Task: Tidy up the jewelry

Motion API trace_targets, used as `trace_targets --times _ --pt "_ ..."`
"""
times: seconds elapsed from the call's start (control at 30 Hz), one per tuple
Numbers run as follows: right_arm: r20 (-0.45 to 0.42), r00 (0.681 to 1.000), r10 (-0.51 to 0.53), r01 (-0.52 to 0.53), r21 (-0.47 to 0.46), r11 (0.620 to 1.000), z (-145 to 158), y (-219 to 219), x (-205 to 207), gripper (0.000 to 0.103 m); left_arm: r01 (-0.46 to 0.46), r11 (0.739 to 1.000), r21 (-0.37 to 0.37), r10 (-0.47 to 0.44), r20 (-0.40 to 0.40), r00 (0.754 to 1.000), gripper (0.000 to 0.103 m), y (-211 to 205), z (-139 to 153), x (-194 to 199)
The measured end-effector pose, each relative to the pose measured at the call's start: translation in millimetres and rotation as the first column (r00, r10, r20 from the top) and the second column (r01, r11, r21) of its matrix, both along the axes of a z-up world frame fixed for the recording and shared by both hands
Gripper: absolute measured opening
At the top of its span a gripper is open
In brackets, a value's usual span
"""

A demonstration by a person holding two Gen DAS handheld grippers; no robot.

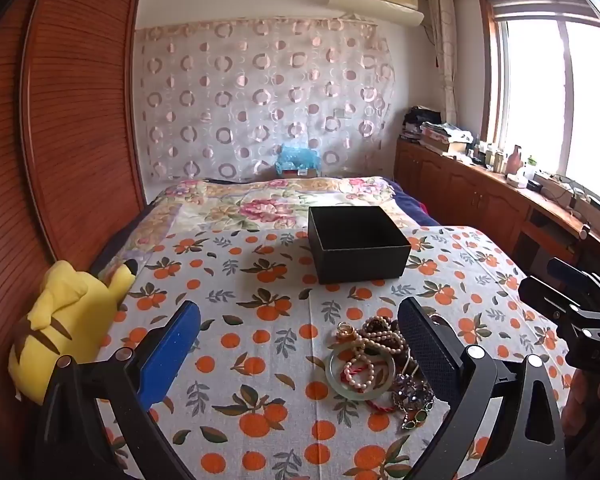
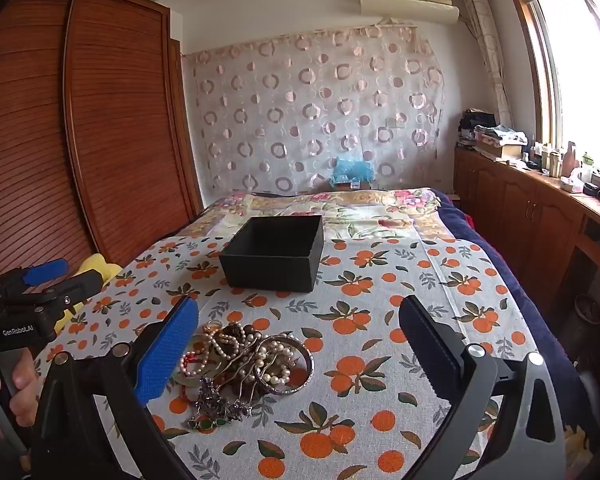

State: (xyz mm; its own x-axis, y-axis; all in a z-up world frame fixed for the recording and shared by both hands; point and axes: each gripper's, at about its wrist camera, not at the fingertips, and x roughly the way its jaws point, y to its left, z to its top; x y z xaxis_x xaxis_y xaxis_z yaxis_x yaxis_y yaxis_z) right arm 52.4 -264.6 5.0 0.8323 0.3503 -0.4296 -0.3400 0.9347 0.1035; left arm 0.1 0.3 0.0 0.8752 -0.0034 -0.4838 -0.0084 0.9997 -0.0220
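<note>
A tangled pile of jewelry [image 1: 376, 364] lies on the orange-print cloth [image 1: 260, 280]: pearl strands, a pale jade bangle [image 1: 336, 378], red cord and purple pieces. In the right wrist view the jewelry pile [image 2: 240, 364] includes a silver bangle [image 2: 300, 364]. An open, empty black box [image 1: 358, 242] stands beyond it; it also shows in the right wrist view [image 2: 274, 254]. My left gripper [image 1: 300, 320] is open, its right finger beside the pile. My right gripper [image 2: 298, 316] is open, its left finger beside the pile. Both hold nothing.
A yellow plush toy [image 1: 64, 320] lies at the cloth's left edge by the wooden wardrobe [image 1: 60, 120]. The right gripper's body [image 1: 580, 312] shows at the right. A floral bedspread [image 1: 280, 200] lies beyond the box. A cluttered wooden counter [image 1: 500, 184] runs under the window.
</note>
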Motion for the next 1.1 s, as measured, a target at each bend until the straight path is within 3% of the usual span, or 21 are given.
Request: trace_targets --times 1.1 --pt "0.0 1.0 0.0 0.0 0.001 1.0 -1.9 0.2 0.9 0.101 -0.004 1.0 0.019 0.004 0.017 1.0 0.096 -4.6 8.3 -0.6"
